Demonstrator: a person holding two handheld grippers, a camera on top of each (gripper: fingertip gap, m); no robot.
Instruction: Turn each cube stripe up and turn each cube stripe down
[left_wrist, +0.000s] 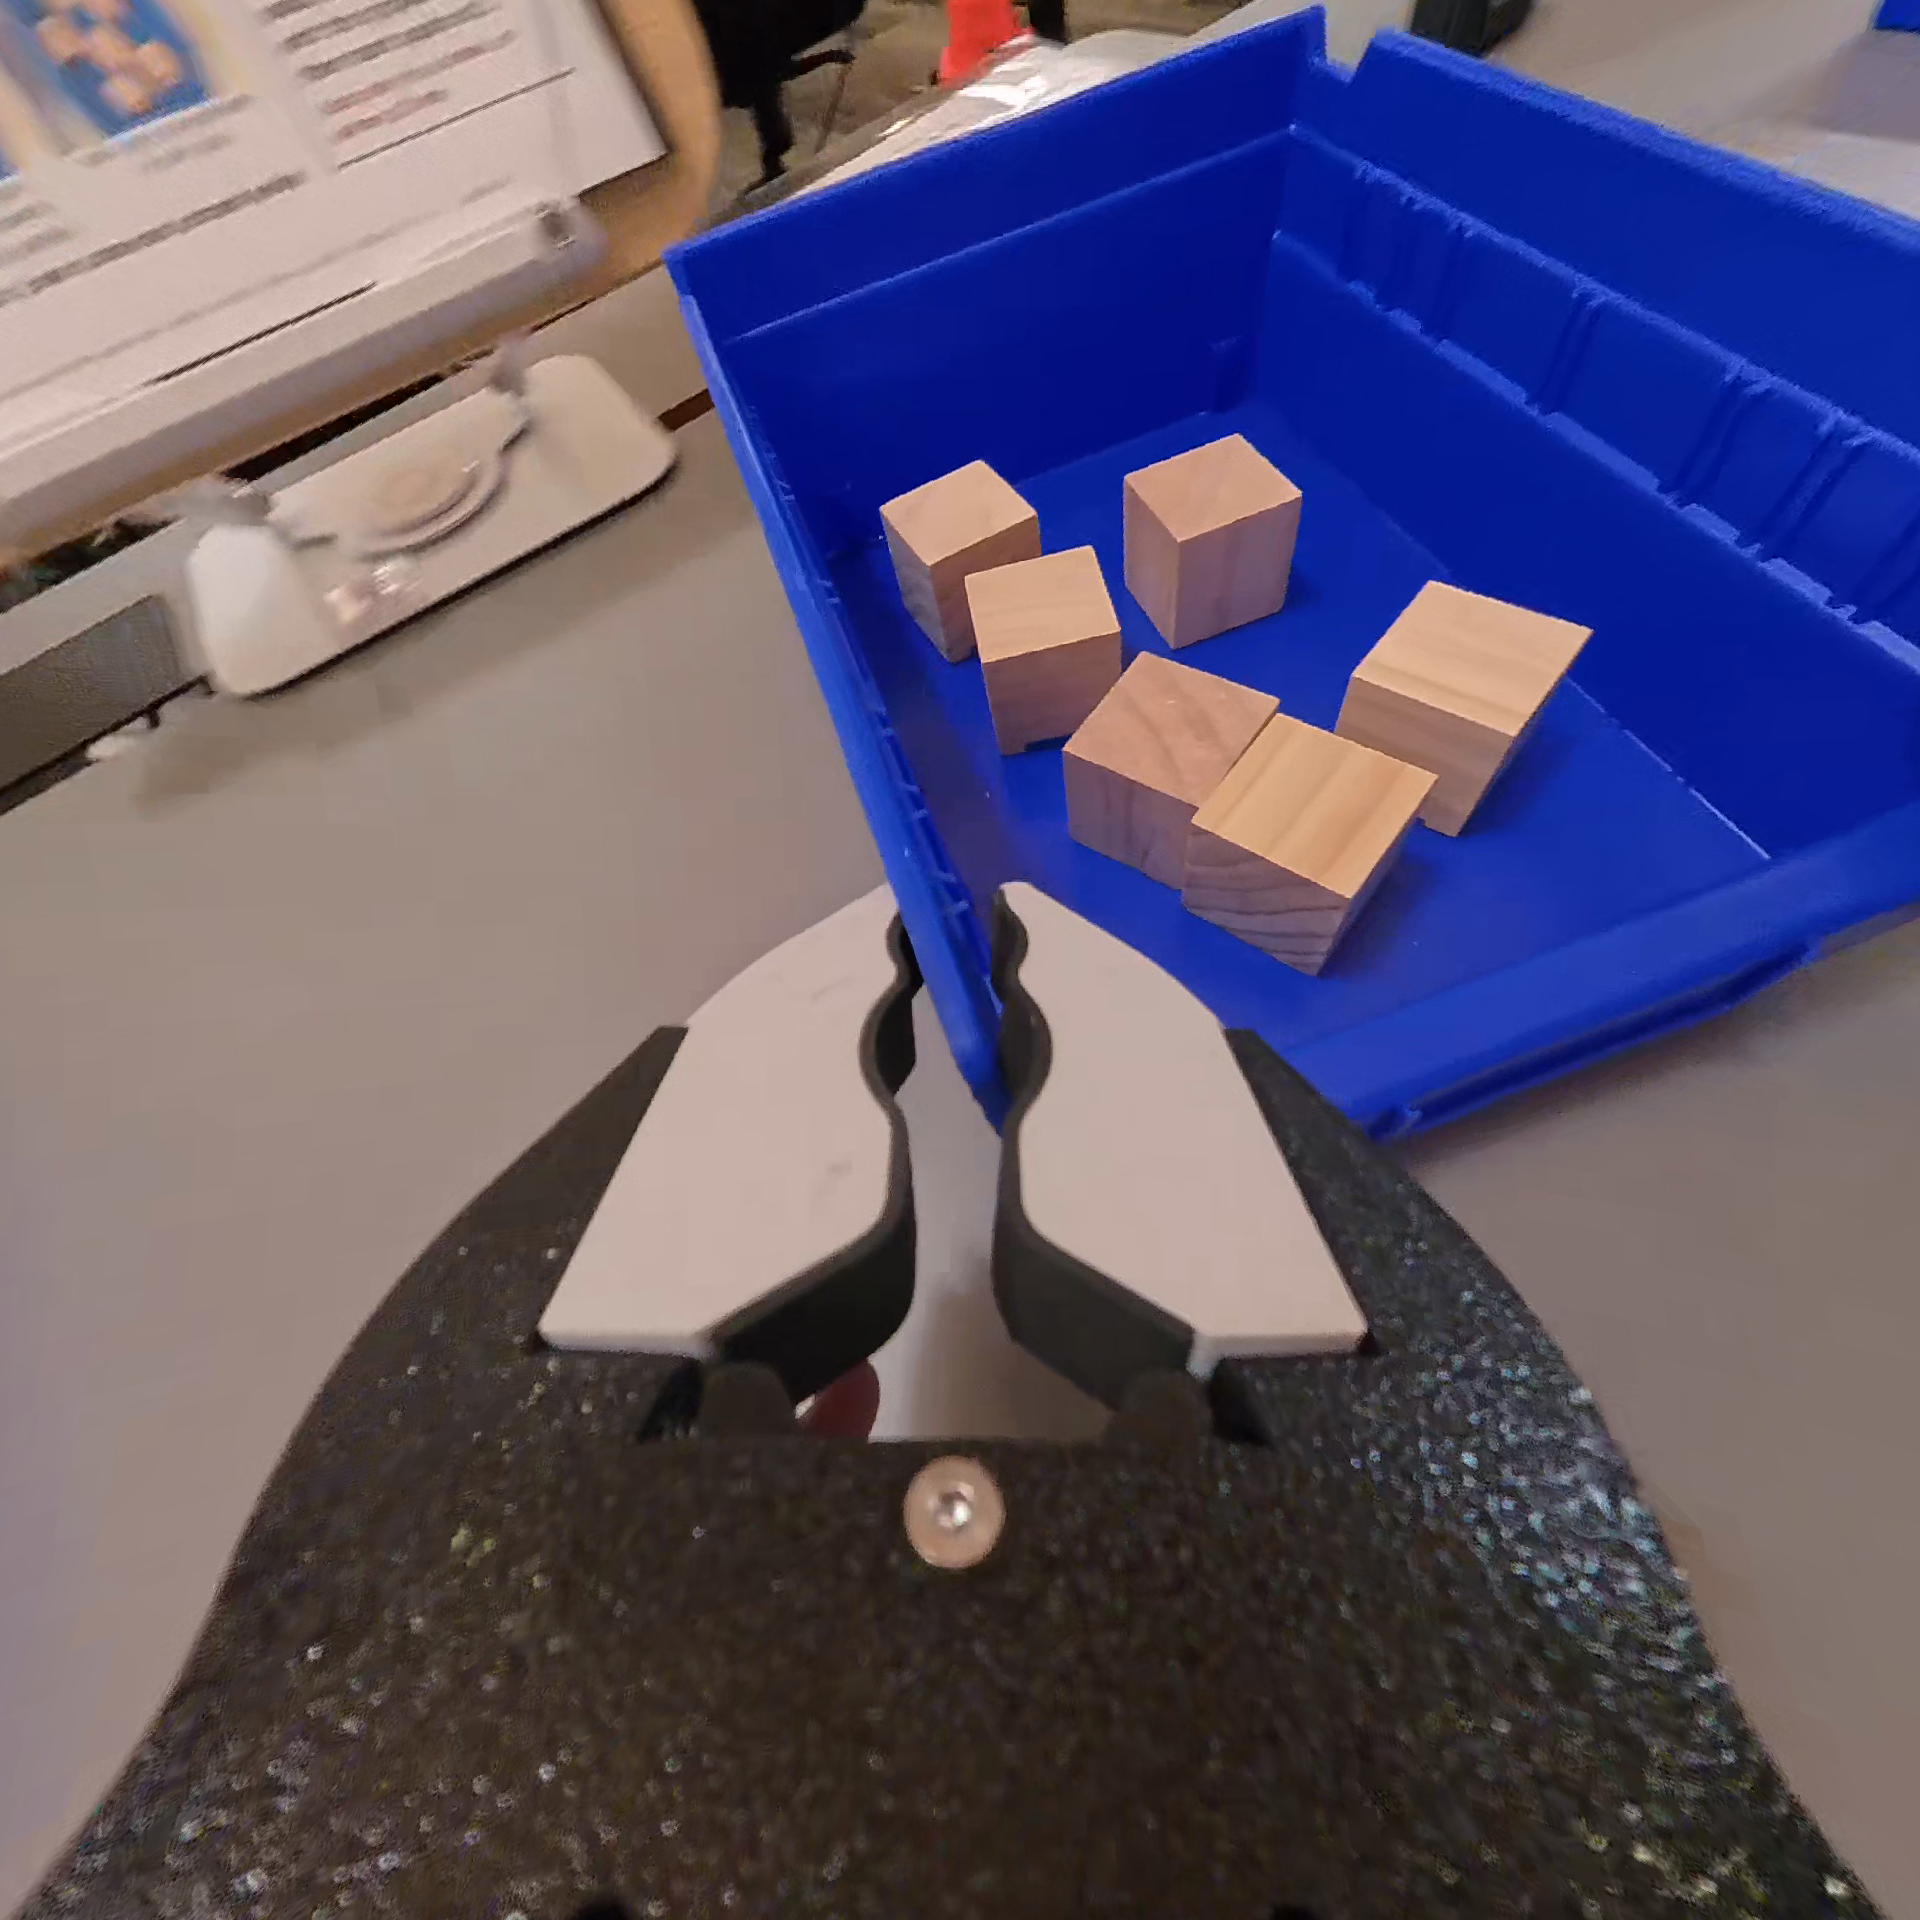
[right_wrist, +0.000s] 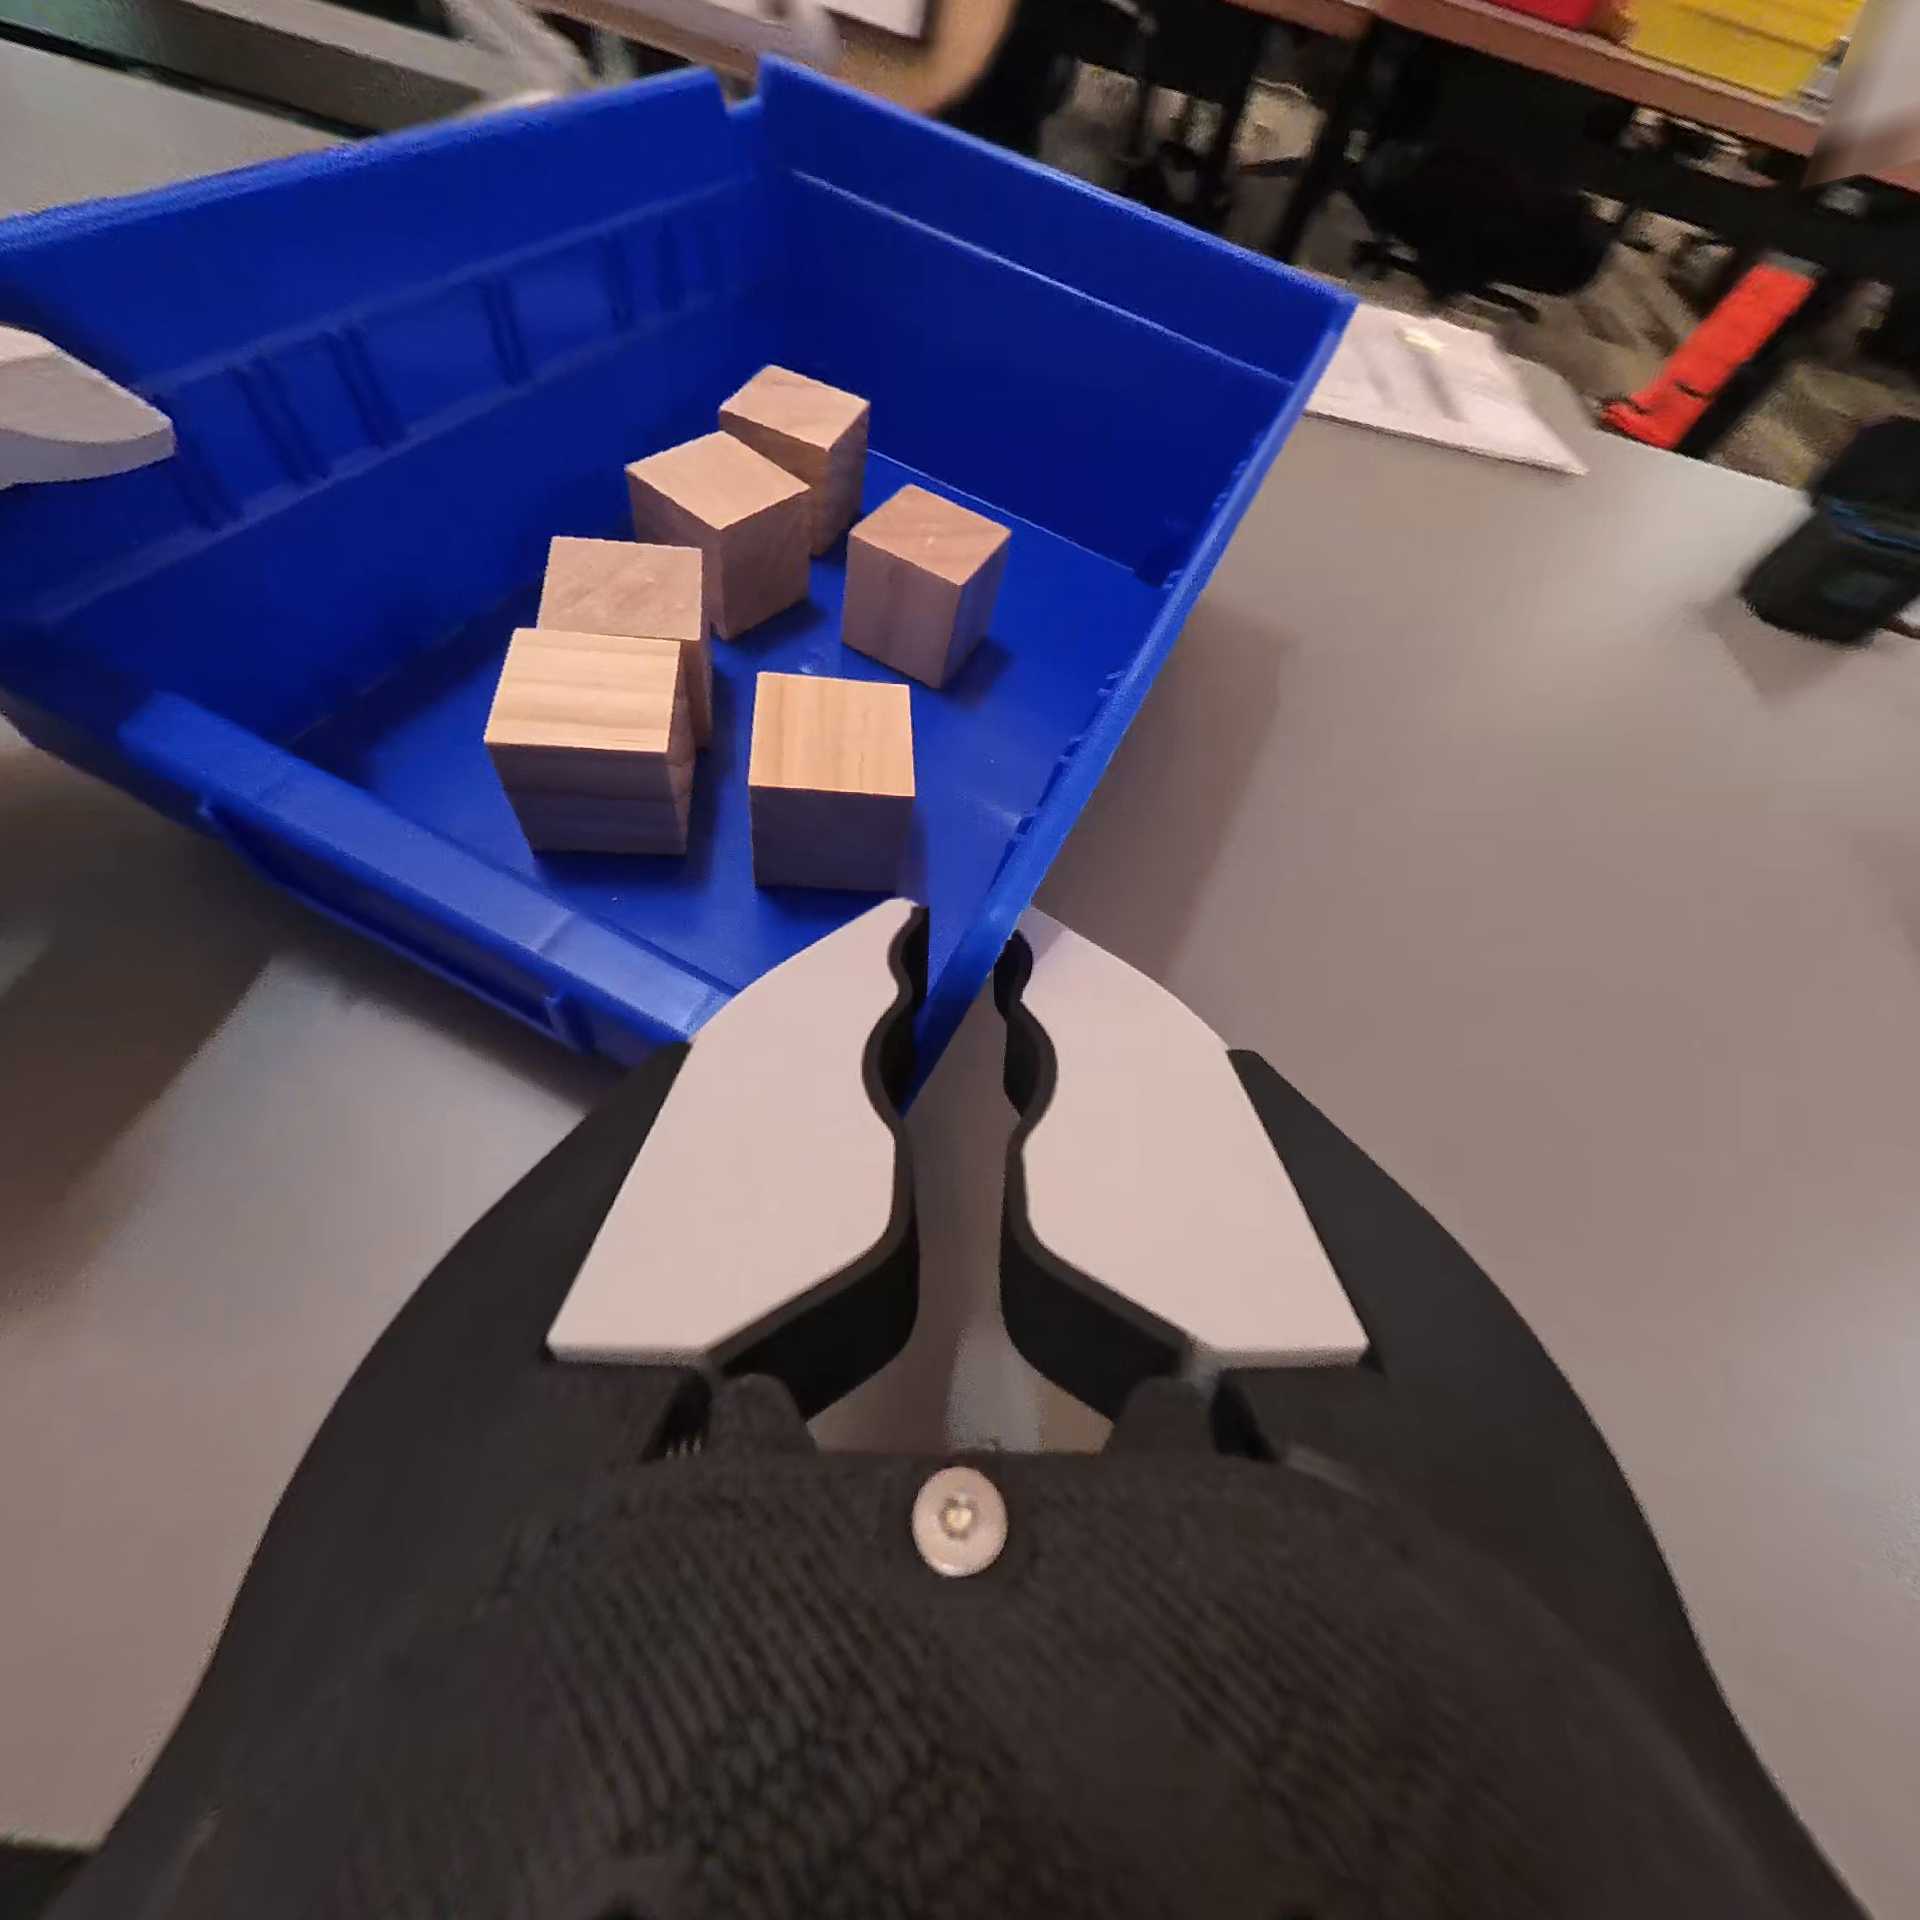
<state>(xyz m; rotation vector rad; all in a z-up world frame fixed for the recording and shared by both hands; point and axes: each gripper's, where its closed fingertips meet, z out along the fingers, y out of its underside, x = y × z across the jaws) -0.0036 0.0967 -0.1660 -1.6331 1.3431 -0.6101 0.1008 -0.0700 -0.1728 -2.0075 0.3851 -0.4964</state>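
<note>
Left gripper (left_wrist: 954, 940), grey fingers w/ black pads, hangs above the grey table (left_wrist: 416, 987) right at the near left corner of the blue plastic bin (left_wrist: 1558, 343); jaws nearly closed, just a thin gap, nothing held. Six plain wooden cubes (left_wrist: 1169, 764) sit loose on the bin floor, clustered toward its near end, some touching. No stripe shows on any face in either view, so stripes are prob on hidden faces or all face down, can't tell. Nearest cube (left_wrist: 1294, 842) leans against its neighbour in the left view. Judging by look: light, rigid, smooth sanded wood, a bit slippery, not fragile; grip across two opp flat side faces near mid-height, squarely, so it doesn't twist out. Tight neighbours leave little finger room, so the freestanding cube (right_wrist: 831, 774) looks the easiest pick. Right gripper (right_wrist: 958, 935) hovers at the bin's near right corner, jaws likewise almost shut & empty; both need to open wider than a cube before reaching in
</note>
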